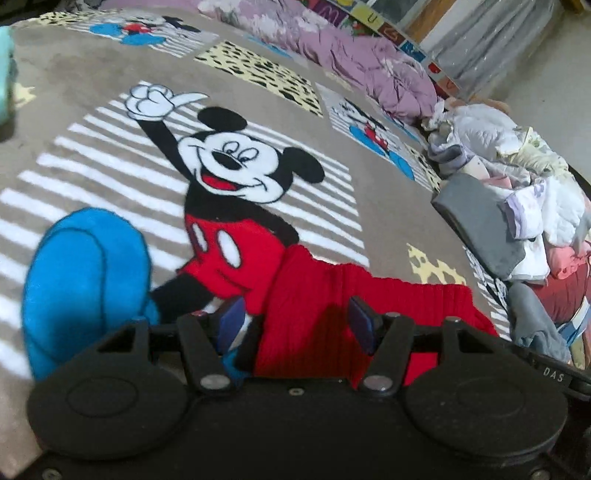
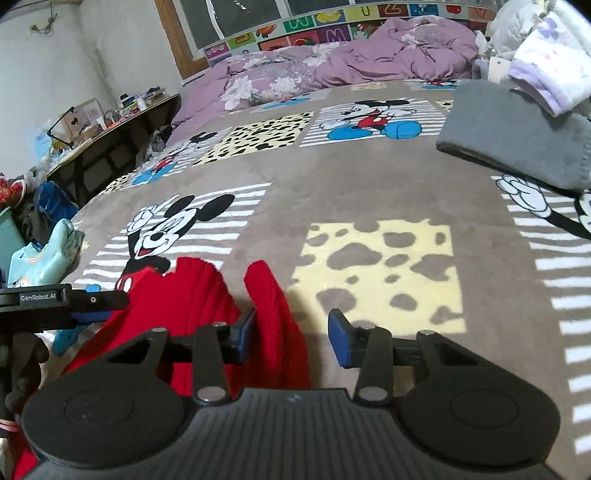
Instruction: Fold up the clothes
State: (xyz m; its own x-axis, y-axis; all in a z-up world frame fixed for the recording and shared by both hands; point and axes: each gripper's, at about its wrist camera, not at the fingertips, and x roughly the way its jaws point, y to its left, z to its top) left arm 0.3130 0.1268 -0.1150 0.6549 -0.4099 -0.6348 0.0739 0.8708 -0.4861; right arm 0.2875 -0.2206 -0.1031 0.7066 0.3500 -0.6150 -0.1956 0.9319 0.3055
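A grey-brown blanket printed with cartoon mice, striped panels and spotted yellow squares covered the bed and filled most of both views. A crumpled lilac duvet lay along the far edge, below an alphabet-tile border at the top of the right wrist frame. A cluttered shelf ran along the white wall at that frame's upper left. At the right edge of the left wrist view rose a pile of mixed clothes, with a folded grey garment beside it.

The red knitted garment lay on the blanket at the lower centre of the left wrist view. The left gripper stood with its jaws apart, the knit spread beneath and between them, neither pad visibly pressing it. In the right wrist view the red knit sat at lower left; the right gripper was parted too, a raised fold of the knit against its left pad, its right pad over bare blanket.
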